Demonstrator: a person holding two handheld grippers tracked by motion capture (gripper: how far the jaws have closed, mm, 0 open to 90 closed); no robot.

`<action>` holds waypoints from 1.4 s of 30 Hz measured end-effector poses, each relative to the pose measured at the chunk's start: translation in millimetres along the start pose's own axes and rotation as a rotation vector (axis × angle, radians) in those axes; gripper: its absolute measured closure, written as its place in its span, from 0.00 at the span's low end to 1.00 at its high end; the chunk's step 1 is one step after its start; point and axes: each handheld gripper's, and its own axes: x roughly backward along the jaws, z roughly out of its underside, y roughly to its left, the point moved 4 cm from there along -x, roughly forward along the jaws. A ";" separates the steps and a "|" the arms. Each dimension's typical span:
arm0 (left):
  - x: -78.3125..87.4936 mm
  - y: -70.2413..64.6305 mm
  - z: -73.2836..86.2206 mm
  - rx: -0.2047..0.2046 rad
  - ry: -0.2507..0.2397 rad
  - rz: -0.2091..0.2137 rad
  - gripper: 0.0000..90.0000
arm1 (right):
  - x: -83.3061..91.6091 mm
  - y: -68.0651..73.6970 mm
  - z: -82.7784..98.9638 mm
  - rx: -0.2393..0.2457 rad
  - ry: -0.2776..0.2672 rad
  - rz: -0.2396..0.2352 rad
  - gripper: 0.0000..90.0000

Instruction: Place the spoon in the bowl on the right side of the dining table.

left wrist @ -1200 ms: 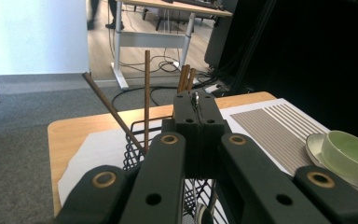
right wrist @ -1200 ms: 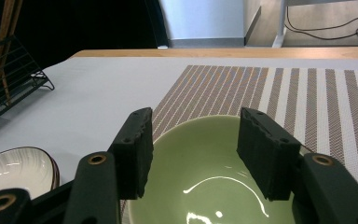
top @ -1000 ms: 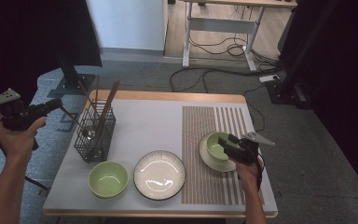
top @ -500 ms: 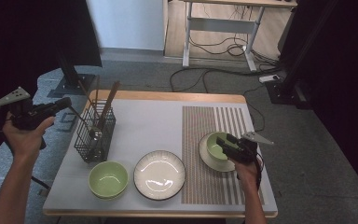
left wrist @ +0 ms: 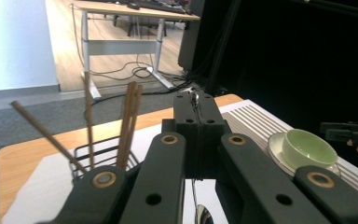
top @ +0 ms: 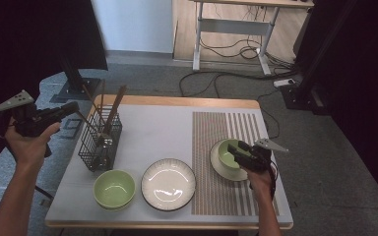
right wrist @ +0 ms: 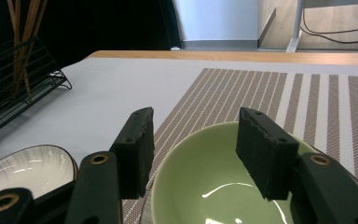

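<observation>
My left gripper (top: 73,107) is held in the air off the table's left edge and points toward the black wire basket (top: 98,142). In the left gripper view its jaws are shut (left wrist: 195,100) on a thin metal spoon (left wrist: 202,215); the shiny handle end pokes out at the tips. My right gripper (top: 235,151) hovers at a light green bowl (top: 224,157) on a white saucer (top: 216,168). In the right gripper view it stands open (right wrist: 200,140), one jaw outside the bowl's (right wrist: 214,196) left rim, the other over its hollow, neither pressing.
Several wooden chopsticks (top: 115,105) lean in the basket. A second green bowl (top: 114,188) and a white plate (top: 169,183) sit along the table's front edge. A brown striped mat (top: 216,196) covers the right half. A desk and cables stand on the floor behind.
My left hand has drifted right, toward the basket, with its jaws still shut. The right gripper has stayed at the green bowl.
</observation>
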 end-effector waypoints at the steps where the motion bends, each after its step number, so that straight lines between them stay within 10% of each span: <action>1: -1.0 -1.4 -0.3 -0.002 0.000 0.003 1.00 | 0.0 0.9 -0.3 0.000 0.000 -0.005 0.52; 42: -53.0 -50.4 5.9 -0.041 0.056 0.115 1.00 | -6.2 24.2 -3.8 0.042 0.023 -0.094 0.54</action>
